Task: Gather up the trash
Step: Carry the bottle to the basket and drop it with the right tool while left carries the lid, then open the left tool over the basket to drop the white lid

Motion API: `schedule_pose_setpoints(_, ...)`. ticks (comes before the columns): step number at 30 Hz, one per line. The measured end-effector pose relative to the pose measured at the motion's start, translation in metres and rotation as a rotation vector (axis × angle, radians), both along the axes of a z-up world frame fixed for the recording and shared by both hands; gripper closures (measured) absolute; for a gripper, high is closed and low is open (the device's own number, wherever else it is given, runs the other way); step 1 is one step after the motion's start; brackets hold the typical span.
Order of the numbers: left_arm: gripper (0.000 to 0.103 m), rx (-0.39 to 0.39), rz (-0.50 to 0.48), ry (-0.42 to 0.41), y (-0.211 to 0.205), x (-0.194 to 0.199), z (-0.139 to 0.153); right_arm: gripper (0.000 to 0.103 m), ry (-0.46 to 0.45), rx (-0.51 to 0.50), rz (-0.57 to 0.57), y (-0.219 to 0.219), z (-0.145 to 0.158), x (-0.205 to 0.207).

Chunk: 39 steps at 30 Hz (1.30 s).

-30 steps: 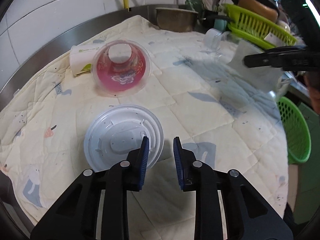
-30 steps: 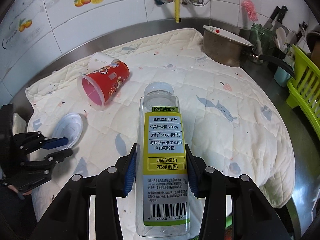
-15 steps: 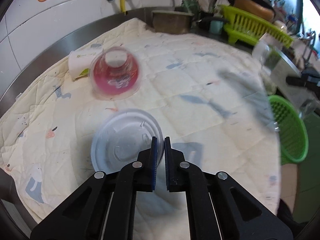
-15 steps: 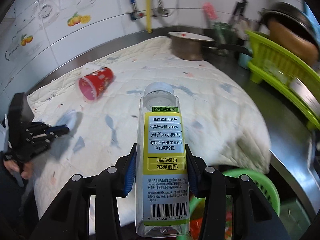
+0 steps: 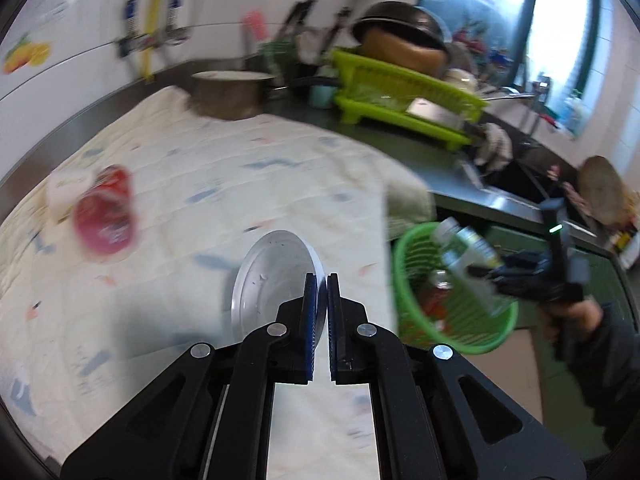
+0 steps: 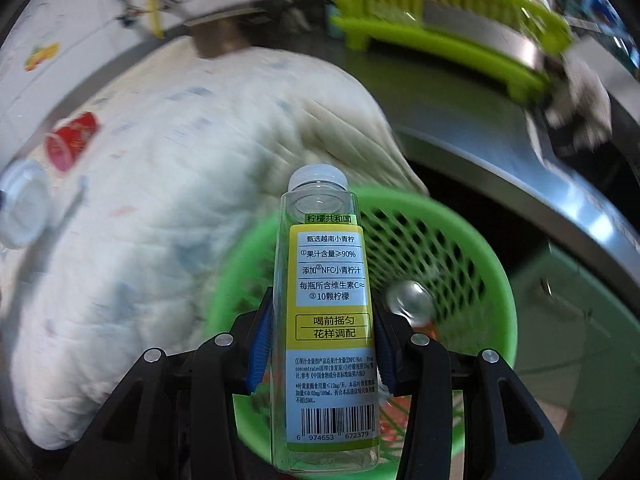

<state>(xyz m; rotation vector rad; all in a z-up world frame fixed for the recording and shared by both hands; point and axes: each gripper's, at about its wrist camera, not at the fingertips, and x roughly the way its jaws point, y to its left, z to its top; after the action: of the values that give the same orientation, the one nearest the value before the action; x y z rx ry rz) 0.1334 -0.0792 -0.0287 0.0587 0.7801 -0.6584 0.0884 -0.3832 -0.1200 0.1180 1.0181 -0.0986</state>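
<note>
My left gripper [image 5: 319, 280] is shut on the rim of a clear plastic lid [image 5: 272, 276] and holds it above the quilted cloth [image 5: 208, 184]. My right gripper [image 6: 320, 332] is shut on an empty clear juice bottle [image 6: 328, 300] with a yellow label, held over the green mesh basket [image 6: 492, 280]. The bottle [image 5: 468, 256] and basket [image 5: 496, 332] also show in the left wrist view at the right. A red cup [image 5: 106, 216] lies on its side on the cloth at the left, with a white paper cup [image 5: 64, 188] behind it.
A metal pot [image 5: 228, 94] stands at the back of the cloth. A lime dish rack [image 5: 404, 96] with a dark pan sits on the steel counter [image 5: 460, 168] at the right. A can [image 6: 408, 300] lies inside the basket. Tiled wall with pipes behind.
My left gripper closed on the lid and lifted it, swinging right toward the basket. My right gripper carried the bottle off the cloth to over the green basket.
</note>
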Motion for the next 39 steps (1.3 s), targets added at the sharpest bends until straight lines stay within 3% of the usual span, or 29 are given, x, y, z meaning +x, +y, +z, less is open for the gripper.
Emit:
schedule_pose_setpoints(11,0.099,-0.036,-0.199,0.072,-0.124,-0.012,-0.009,0.060,0.054,0.088,-0.095,-0.047,-0.052,-0.017)
schedule_pose_setpoints(20,0.099,-0.014,-0.310,0.138,-0.201,-0.021,-0.038,0.055,-0.033,0.049,-0.084,-0.059,-0.031,-0.043)
schedule_pose_setpoints(30,0.098,0.043,-0.324,0.256,-0.242,-0.012,-0.091,0.046,-0.115,0.073,-0.090,-0.062,-0.006,-0.081)
schedule_pose_setpoints(34,0.091,0.038,-0.321,0.296,-0.243,-0.009,-0.104,0.045,-0.140,0.079,-0.085,-0.056,0.002,-0.088)
schedule_pose_setpoints(37,0.063,0.034,-0.315,0.297,-0.240,-0.010,-0.105,0.044,-0.154,0.084,-0.080,-0.051,0.007,-0.089)
schedule_pose_setpoints(39,0.063,0.036,-0.312,0.283,-0.236,-0.011,-0.101,0.044,-0.160,0.080,-0.076,-0.049,0.010,-0.091)
